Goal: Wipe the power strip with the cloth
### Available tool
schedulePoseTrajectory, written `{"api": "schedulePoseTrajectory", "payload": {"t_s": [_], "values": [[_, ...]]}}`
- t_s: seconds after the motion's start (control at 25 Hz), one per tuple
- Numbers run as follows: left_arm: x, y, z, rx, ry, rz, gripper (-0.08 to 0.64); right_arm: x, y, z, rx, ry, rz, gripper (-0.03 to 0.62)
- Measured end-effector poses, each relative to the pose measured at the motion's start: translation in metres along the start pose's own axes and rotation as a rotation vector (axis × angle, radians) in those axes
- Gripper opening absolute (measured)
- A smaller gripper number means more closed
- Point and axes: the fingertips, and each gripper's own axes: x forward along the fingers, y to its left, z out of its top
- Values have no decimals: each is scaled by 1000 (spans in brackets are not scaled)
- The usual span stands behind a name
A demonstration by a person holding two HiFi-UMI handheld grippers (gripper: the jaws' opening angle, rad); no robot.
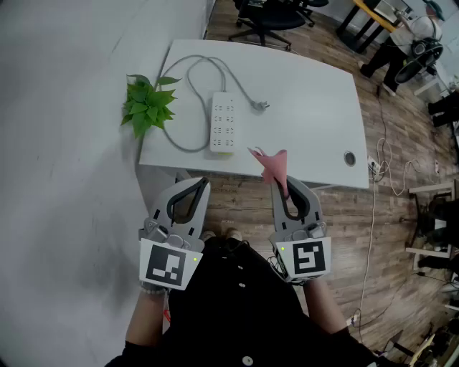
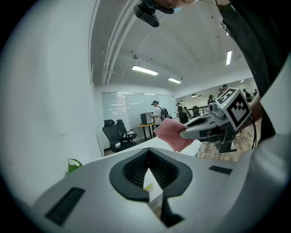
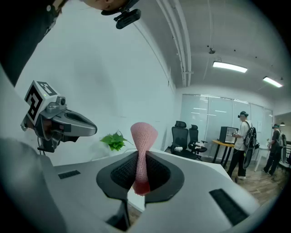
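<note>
One white desk (image 1: 308, 93), and on its near left part lies the one power strip (image 1: 224, 122), white, lengthwise, its near end close to the desk's front edge. Its grey cable (image 1: 188, 75) swings out to the left, loops round past the far end, and finishes in a plug (image 1: 259, 106) lying loose on the desk just right of the strip. One leafy green plant (image 1: 147, 104) sits at the desk's left edge, right beside that cable loop. Near the front right corner there's a round cable hole (image 1: 349, 158). Nothing lies on top of the strip.

Beyond the desk stands a black office chair (image 1: 267, 18), and a person (image 1: 401, 39) stands off past the far right corner. Wood floor (image 1: 401, 236) runs to the right, with a white cord trailing across it.

Two grippers, side by side, held low in front of the person's body, short of the desk's front edge and pointing toward it. The left gripper (image 1: 196, 183) has its fingers closed together with nothing between them. The right gripper (image 1: 287, 183) has its fingers pinched on the one pink cloth (image 1: 273, 166), which sticks up out of the fingers in a bunched twist and flares at the top. From above, the cloth's free end reaches over the desk's front edge, just right of the strip's near end and clear of it.
</note>
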Motion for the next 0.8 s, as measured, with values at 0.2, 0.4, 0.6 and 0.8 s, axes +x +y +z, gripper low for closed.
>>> {"api": "schedulePoseTrajectory", "payload": {"t_s": [0.2,0.4,0.6,0.8], "values": [[2,-2,0,6,0,-5,12,1,0,0,2,-1,2,57],[3,-2,3,12,-6,0,12,1,0,0,4,-7,11,57],[2,-6,4,9,1,15,12,-2,-3,1,12,-19,19,57],[4,-13,4,-31,7,36,12,-8,-10,0,11,-30,35,57]]}}
